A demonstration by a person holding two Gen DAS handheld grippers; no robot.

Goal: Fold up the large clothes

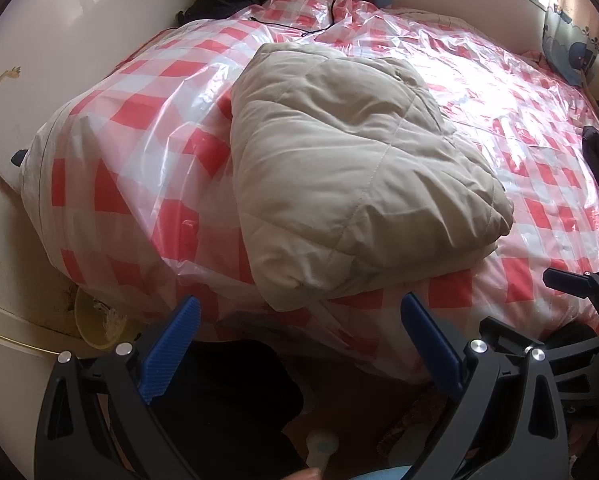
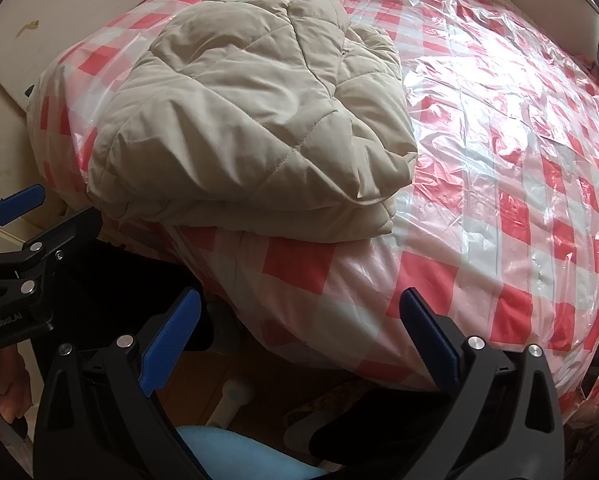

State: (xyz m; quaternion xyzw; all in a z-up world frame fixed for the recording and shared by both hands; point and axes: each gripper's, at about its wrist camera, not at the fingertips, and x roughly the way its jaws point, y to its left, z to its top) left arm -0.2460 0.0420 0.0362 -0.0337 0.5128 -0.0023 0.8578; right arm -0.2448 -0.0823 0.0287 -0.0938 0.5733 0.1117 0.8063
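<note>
- A beige quilted padded coat (image 1: pixel 351 184) lies folded into a thick bundle on a bed covered by a glossy red-and-white checked plastic sheet (image 1: pixel 519 132).
- In the left wrist view the coat fills the centre of the frame; in the right wrist view it sits in the upper left and centre (image 2: pixel 251 120), with its stacked layered edge facing the camera near the bed's front edge.
- The left gripper (image 1: pixel 299 344) is at the bottom of its frame, jaws spread wide and holding nothing, just short of the coat's near corner.
- The right gripper (image 2: pixel 299 336) is likewise at the bottom of its frame, released and empty, over the bed's front edge and apart from the coat.
- Each gripper also shows at the edge of the other's view.
- Judged from its puffy, creased look, the coat is probably light, soft and springy, so folds may puff back open.
- The plastic sheet looks slippery, so the bundle could slide when pushed.
- A sound hold would likely be the layered front edge or a stitched seam, pinching all layers together.
</note>
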